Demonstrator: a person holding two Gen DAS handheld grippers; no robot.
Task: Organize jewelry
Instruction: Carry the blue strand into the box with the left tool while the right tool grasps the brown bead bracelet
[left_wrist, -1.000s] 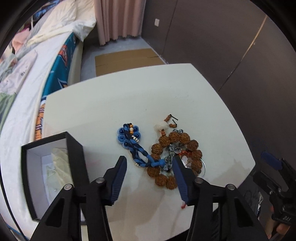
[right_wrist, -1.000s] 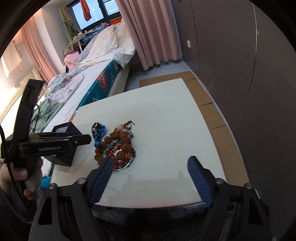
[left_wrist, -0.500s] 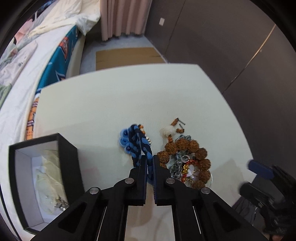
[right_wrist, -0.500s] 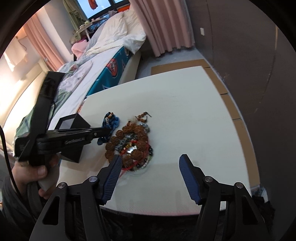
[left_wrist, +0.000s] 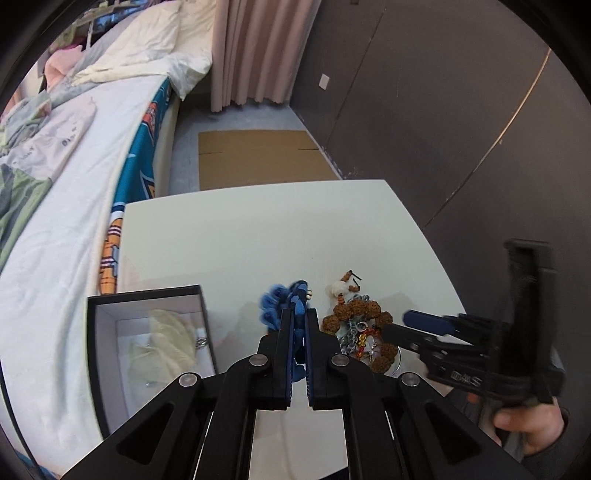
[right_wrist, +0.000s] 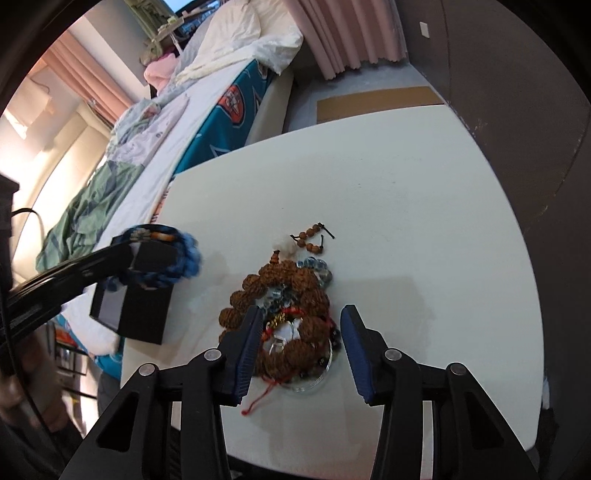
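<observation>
My left gripper (left_wrist: 298, 317) is shut on a blue braided bracelet (left_wrist: 291, 299) and holds it lifted above the white table (left_wrist: 240, 240). In the right wrist view the bracelet (right_wrist: 173, 258) hangs from that gripper over the black jewelry box (right_wrist: 136, 310). The box (left_wrist: 147, 332) stands open at the left, with pale tissue and a small silver piece inside. A pile of brown seed beads (right_wrist: 284, 295) with red cord and small glass beads lies on a clear dish (right_wrist: 314, 376). My right gripper (right_wrist: 299, 314) is open, its fingers on either side of the pile.
A short strand of small brown beads (right_wrist: 312, 240) and a white tuft lie just beyond the pile. A bed (left_wrist: 74, 166) runs along the table's left side. Cardboard (left_wrist: 258, 155) lies on the floor beyond the table. A dark wall stands to the right.
My left gripper closed on the blue bracelet and lifted it off the table toward the box. My right gripper moved in over the bead pile and narrowed its opening.
</observation>
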